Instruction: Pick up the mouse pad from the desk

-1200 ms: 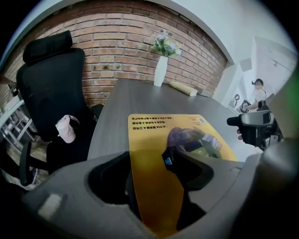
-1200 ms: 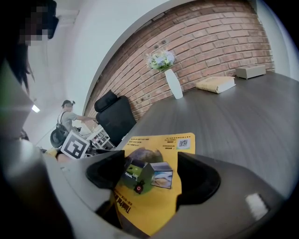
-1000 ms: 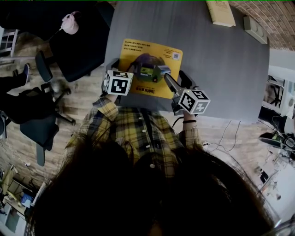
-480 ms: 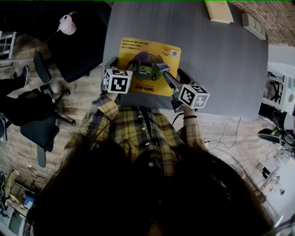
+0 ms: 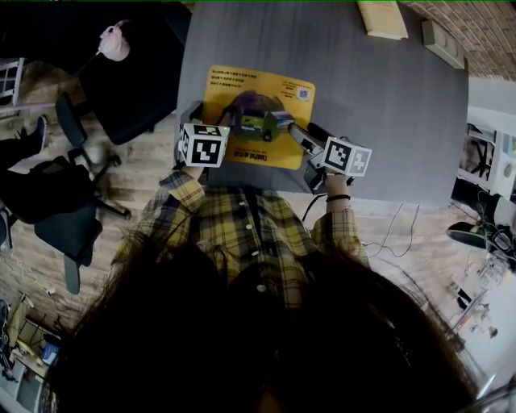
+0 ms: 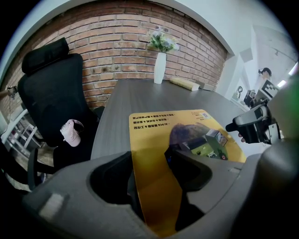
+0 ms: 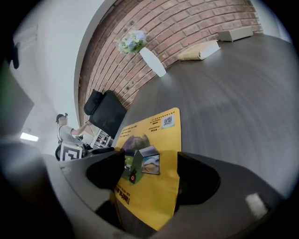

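Observation:
A yellow mouse pad printed with a small car picture lies flat on the grey desk. My left gripper is at its near left corner, open. In the left gripper view the mouse pad fills the gap of the left gripper, its left edge beside the left jaw. My right gripper is low over the near right corner, also open. The right gripper view shows the mouse pad and its near edge between the wide jaws of the right gripper.
A white vase of flowers and a pale book stand at the desk's far end by the brick wall. A black office chair with a pink item on it is left of the desk. A grey box lies far right.
My right gripper has sunk toward the pad's near right corner and rolled, so its marker cube faces more upward. The left gripper and the pad have not moved.

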